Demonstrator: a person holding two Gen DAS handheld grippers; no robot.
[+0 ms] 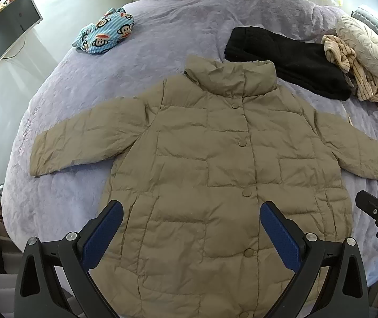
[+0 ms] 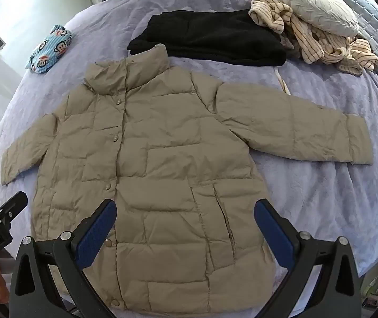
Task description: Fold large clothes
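A tan quilted puffer jacket lies flat and buttoned on the lavender bed, front up, collar away from me, both sleeves spread out to the sides. It also shows in the right wrist view. My left gripper is open and empty, hovering above the jacket's lower front. My right gripper is open and empty above the jacket's lower right side near the pocket. Its tip shows at the right edge of the left wrist view. The left gripper's tip shows at the left edge of the right wrist view.
A folded black garment lies behind the collar. A striped beige garment and a cream pillow lie at the far right. A blue monkey-print bundle lies far left. A monitor stands left of the bed.
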